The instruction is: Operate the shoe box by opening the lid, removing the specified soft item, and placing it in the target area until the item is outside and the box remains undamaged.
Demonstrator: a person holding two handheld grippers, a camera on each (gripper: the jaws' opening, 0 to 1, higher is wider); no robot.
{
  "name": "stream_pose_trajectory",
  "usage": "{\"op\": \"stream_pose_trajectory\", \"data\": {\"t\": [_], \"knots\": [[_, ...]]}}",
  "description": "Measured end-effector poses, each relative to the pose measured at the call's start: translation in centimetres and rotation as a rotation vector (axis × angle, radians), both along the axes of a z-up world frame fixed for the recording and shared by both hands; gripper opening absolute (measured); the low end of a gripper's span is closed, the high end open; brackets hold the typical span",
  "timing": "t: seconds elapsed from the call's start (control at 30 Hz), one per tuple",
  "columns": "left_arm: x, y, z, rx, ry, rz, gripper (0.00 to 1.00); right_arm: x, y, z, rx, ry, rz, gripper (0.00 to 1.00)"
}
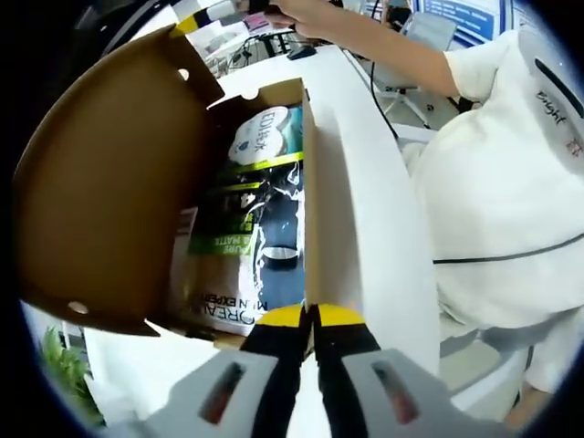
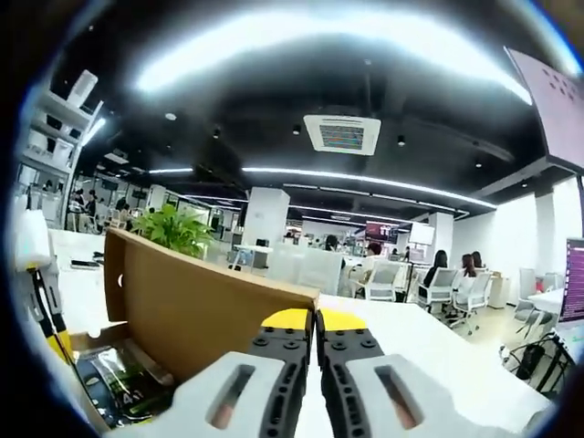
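The brown cardboard shoe box stands open on a white table (image 1: 365,228), with its lid (image 1: 100,182) raised at the left. Inside lies a soft green, white and dark pouch (image 1: 251,228) with printed lettering. My left gripper (image 1: 310,315) is shut on the near end of the box's side wall (image 1: 308,201). At the far top, a person's hand (image 1: 301,14) holds my right gripper (image 1: 214,11) by the lid's upper corner. In the right gripper view, my right gripper (image 2: 315,318) is shut on the lid's edge (image 2: 201,301), with the pouch (image 2: 119,388) at the lower left.
The person in a white shirt (image 1: 511,182) stands close to the table's right side. A potted plant (image 2: 173,228) grows behind the lid. Office chairs and seated people (image 2: 438,274) fill the background. Bare tabletop (image 2: 411,347) lies to the right of the box.
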State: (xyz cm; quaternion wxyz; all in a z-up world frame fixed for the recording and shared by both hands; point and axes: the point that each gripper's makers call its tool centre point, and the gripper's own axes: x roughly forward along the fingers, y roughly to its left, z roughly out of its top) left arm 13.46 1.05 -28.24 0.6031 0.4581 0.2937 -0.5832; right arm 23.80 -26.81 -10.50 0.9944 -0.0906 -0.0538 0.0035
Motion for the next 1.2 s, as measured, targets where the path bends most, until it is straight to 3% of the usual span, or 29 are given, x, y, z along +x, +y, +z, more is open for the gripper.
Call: {"op": "stream_pose_trajectory", "data": {"t": [0.43,0.6,0.77,0.87,0.97,1.1,1.2], "knots": [[0.0,-0.1,0.0,-0.043,-0.003,-0.002,0.03,0.7,-0.2,0.1,-0.016,-0.012,-0.024,0.0],[0.1,-0.1,-0.1,-0.026,-0.01,-0.003,0.03,1.1,-0.3,0.2,-0.015,0.017,-0.012,0.0],[0.0,-0.1,-0.1,-0.029,-0.01,0.007,0.03,1.3,-0.1,0.0,-0.034,0.005,-0.028,0.0],[0.0,-0.1,-0.1,-0.014,-0.057,-0.011,0.03,1.4,-0.1,0.0,-0.043,-0.004,-0.033,0.0],[0.1,-0.1,-0.1,-0.017,-0.042,0.005,0.03,1.9,-0.4,0.1,-0.03,-0.002,-0.021,0.0],[0.1,-0.1,-0.1,-0.019,-0.04,0.006,0.03,2.3,-0.2,0.0,-0.073,0.0,-0.035,0.0],[0.0,-0.1,-0.1,-0.026,-0.044,0.012,0.03,2.7,-0.4,0.0,-0.045,0.004,-0.022,0.0]]}}
